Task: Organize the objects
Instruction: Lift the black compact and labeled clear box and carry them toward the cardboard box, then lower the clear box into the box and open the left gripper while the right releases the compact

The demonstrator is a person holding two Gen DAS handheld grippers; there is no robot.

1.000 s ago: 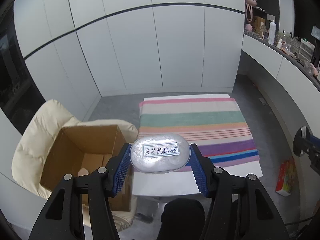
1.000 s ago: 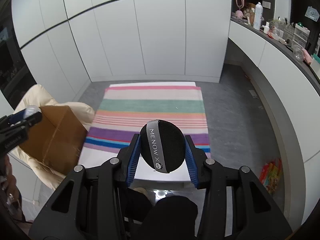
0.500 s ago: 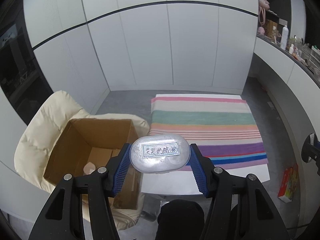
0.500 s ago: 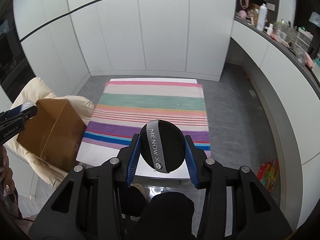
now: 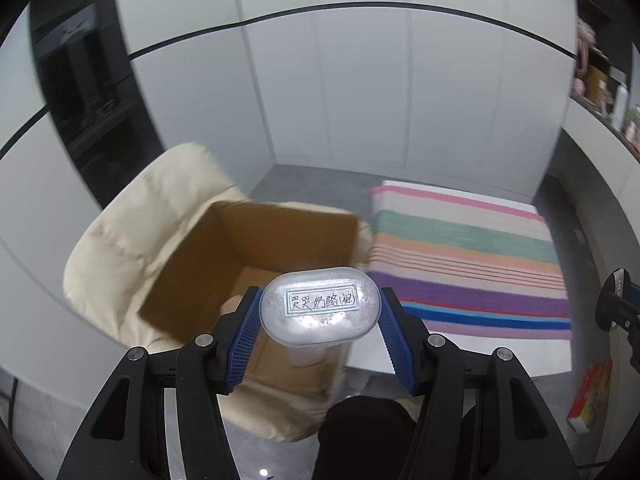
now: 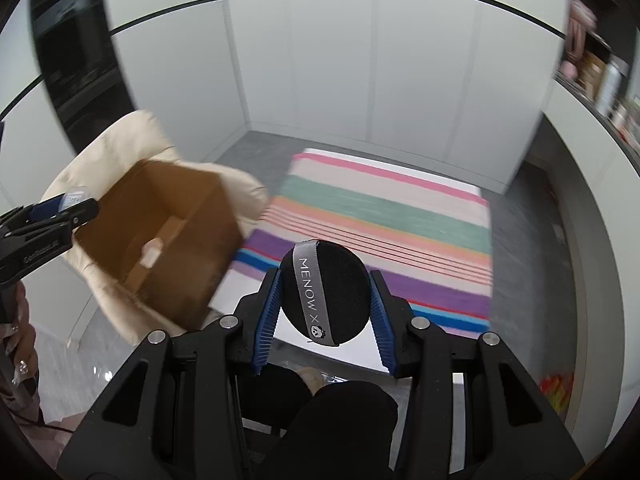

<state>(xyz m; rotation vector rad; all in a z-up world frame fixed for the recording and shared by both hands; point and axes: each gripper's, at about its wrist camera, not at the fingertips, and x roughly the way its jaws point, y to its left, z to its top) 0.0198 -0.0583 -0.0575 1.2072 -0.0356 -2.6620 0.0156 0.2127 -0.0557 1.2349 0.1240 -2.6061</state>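
My left gripper (image 5: 319, 326) is shut on a clear oval plastic container (image 5: 319, 310) with a handwritten label. It holds it in the air above the near right corner of an open cardboard box (image 5: 256, 256). My right gripper (image 6: 325, 306) is shut on a black round puff (image 6: 326, 293) with a grey "MENOW X" ribbon, over the near edge of the striped cloth (image 6: 384, 224). The box also shows in the right wrist view (image 6: 168, 232), to the left. The left gripper shows there too (image 6: 60, 216).
The box rests on a cream padded chair (image 5: 132, 240). The striped cloth covers a white table (image 5: 480, 356). White cabinet walls stand behind. A colourful packet (image 5: 592, 396) lies on the floor at the right. A cluttered counter (image 5: 616, 120) runs along the right wall.
Both grippers have swung left towards the box, which now sits nearer the middle of each view. Each grip is unchanged.
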